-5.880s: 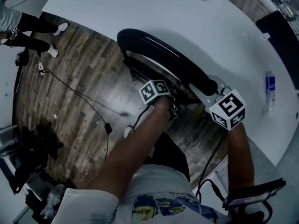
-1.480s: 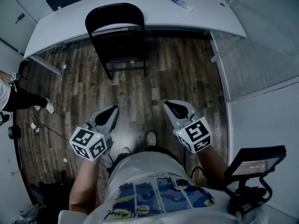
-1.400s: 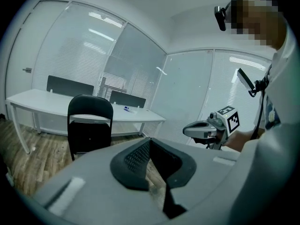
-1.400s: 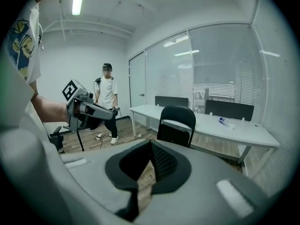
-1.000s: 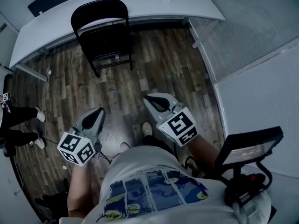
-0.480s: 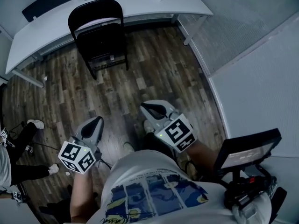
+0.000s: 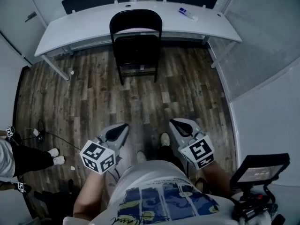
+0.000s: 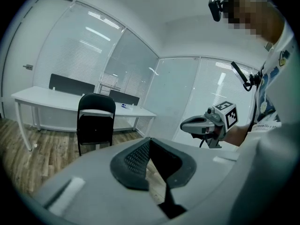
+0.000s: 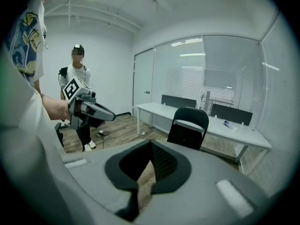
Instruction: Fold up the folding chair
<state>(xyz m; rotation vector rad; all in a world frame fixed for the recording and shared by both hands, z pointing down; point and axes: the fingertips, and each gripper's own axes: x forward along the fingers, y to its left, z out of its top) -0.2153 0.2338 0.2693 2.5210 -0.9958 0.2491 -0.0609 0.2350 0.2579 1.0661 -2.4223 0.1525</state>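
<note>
Black folding chair [image 7: 136, 46] at the white surface [image 7: 84, 27], both claws held low and empty.
A bystander's legs [image 7: 28, 158] show at the left edge. Next, the left claw [image 7: 124, 125] has its jaws pressed together on nothing. Ahead, the folding chair stands on the wooden floor [image 7: 187, 93] just beside the surface, well apart from both claws. The right claw [image 7: 173, 121] is likewise closed and empty.

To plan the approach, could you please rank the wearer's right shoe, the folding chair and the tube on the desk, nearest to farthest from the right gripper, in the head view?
1. Right shoe: on the floor, close beside the right gripper.
2. Folding chair: ahead, in front of the desk.
3. Tube: on the desk, beyond the chair.
</note>
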